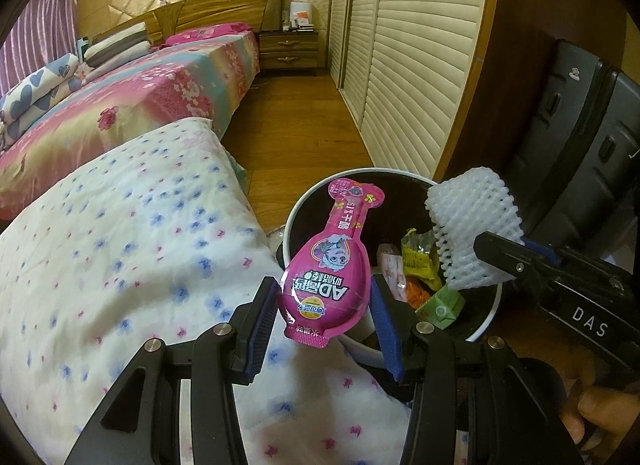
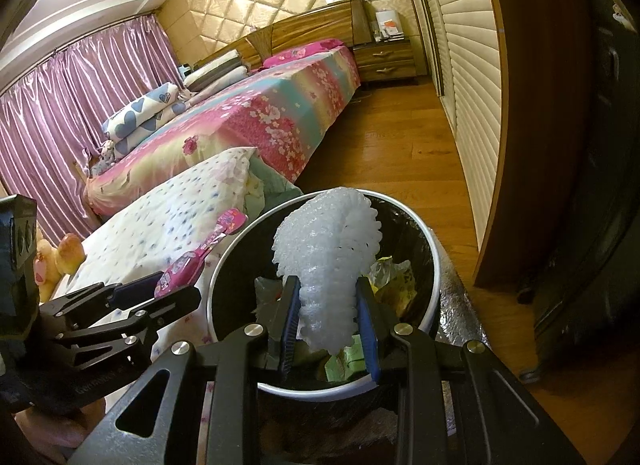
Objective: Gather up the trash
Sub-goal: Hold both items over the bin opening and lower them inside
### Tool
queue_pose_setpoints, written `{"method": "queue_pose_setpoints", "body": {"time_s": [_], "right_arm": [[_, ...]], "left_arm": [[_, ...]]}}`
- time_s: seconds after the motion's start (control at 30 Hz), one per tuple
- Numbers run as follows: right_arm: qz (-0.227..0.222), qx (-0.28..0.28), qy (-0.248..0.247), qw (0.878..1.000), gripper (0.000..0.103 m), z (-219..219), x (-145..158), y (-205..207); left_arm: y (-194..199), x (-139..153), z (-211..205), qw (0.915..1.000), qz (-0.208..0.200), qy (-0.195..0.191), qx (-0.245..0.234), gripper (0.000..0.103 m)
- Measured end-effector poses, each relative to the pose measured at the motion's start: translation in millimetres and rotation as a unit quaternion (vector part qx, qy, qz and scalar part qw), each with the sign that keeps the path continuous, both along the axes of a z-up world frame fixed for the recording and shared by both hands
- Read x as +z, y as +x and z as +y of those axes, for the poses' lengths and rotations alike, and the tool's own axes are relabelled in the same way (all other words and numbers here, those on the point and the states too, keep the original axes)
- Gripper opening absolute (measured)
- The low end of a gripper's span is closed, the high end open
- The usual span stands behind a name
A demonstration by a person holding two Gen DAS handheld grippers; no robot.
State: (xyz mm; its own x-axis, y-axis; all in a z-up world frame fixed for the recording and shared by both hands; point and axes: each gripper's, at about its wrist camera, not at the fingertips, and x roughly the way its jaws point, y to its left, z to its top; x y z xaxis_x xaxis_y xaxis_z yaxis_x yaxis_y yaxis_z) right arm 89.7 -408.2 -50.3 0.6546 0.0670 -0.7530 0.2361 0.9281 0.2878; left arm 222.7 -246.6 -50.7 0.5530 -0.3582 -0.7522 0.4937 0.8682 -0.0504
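Observation:
My left gripper point(image 1: 322, 297) is shut on a pink snack wrapper point(image 1: 332, 265), held upright over the near left rim of the round bin point(image 1: 486, 317). From the right wrist view the same wrapper point(image 2: 192, 261) pokes out of the left gripper point(image 2: 160, 285) beside the bin point(image 2: 434, 249). My right gripper point(image 2: 328, 297) is shut on a white foam net sleeve point(image 2: 328, 257), held above the bin's opening. That foam sleeve point(image 1: 468, 225) also shows at the right of the left wrist view, clamped in the right gripper point(image 1: 508, 261). Wrappers point(image 1: 420, 261) lie inside the bin.
A white quilt with small flowers point(image 1: 120, 245) lies left of the bin. Behind it is a bed with a pink floral cover point(image 1: 160, 85), a bedside cabinet point(image 1: 290, 47), a slatted wardrobe point(image 1: 408, 65) and a wooden floor point(image 1: 304, 125). A dark suitcase point(image 1: 580, 137) stands at the right.

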Motion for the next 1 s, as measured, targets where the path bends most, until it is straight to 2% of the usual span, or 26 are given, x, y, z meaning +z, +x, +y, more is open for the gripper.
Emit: {"method": "queue_pose_setpoints", "body": {"time_s": [1.0], "right_arm": [[0.009,0.001,-0.003,1.000,0.027,-5.6,-4.9,10.6]], "left_arm": [[14.0,-0.3,-17.7,0.9999,0.002,0.011,-0.004,0.045]]}}
